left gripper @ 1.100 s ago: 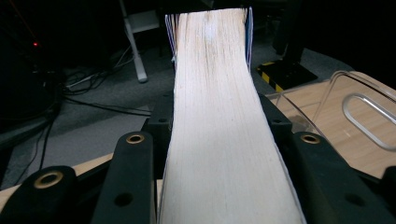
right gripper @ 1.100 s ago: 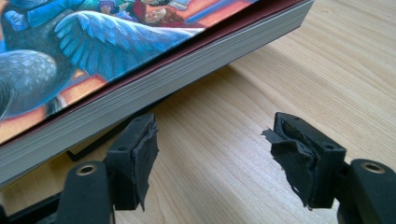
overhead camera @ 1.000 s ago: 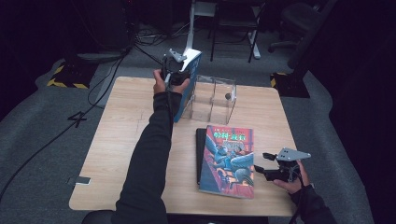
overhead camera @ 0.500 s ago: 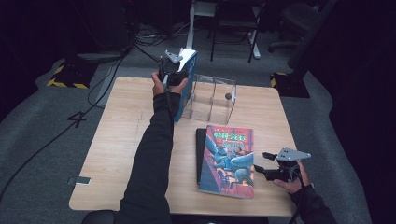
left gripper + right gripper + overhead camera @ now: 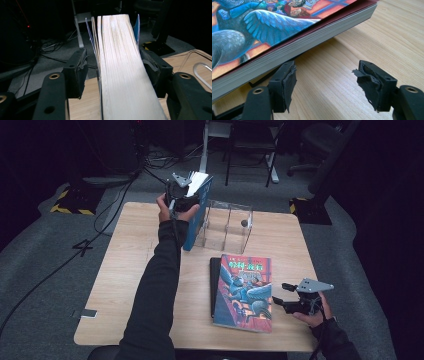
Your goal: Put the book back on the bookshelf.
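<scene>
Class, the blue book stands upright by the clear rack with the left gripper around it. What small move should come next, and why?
Probably lift the left gripper clear. Its jaws have just been opening, one pad stands off the blue book, which stands upright against the clear rack.

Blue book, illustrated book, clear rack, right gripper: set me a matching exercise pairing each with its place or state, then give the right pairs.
Things:
1. blue book
2. illustrated book
3. clear rack
4. right gripper

Places or states:
A. lies flat on the table, cover up
B. jaws open with nothing between them, beside the flat book's edge
C. stands upright at the rack's left end, between the left gripper's jaws, which have just been opening
D. stands at the far side of the table, a small dark ball in it

Pairs: 1-C, 2-A, 3-D, 4-B
</scene>
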{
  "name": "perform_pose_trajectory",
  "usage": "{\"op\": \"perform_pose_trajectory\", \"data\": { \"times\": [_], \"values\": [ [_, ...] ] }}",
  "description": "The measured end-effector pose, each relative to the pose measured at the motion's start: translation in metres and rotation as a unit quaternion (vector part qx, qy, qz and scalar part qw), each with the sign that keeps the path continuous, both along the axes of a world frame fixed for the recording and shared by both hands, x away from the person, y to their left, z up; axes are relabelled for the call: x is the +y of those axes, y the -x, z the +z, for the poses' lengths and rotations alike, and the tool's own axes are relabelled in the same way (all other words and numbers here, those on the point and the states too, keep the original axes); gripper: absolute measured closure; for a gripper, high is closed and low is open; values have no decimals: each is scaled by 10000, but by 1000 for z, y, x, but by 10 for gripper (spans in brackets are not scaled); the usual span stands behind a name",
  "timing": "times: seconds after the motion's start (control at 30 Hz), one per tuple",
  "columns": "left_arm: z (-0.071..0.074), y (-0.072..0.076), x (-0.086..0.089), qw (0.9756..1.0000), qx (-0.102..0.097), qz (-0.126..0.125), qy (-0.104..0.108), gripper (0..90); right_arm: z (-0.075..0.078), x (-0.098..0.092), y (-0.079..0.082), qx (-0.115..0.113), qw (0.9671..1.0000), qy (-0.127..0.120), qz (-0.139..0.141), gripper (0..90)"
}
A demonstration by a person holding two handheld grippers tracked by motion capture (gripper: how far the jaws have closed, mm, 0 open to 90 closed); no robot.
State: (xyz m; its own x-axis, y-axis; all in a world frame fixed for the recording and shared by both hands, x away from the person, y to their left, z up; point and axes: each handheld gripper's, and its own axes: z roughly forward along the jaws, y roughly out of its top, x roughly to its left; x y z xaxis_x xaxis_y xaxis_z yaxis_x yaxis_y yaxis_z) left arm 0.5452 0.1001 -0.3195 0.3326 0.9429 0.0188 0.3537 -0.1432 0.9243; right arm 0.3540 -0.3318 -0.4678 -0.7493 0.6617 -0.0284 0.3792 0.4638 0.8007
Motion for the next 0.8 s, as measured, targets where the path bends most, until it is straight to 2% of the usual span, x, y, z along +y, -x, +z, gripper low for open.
{"op": "perform_pose_trajectory", "data": {
  "times": [0.4,0.57,0.8],
  "values": [
    [9,30,17,9990,-246,-378,48,390,0,1,0,11,10000,17,-5,321],
    [9,41,25,9982,-257,-531,69,375,1,1,1,1,10000,24,-11,321],
    [2,64,38,9963,-242,-817,-120,362,2,0,1,-3,10000,-4,-23,320]
  ]
}}
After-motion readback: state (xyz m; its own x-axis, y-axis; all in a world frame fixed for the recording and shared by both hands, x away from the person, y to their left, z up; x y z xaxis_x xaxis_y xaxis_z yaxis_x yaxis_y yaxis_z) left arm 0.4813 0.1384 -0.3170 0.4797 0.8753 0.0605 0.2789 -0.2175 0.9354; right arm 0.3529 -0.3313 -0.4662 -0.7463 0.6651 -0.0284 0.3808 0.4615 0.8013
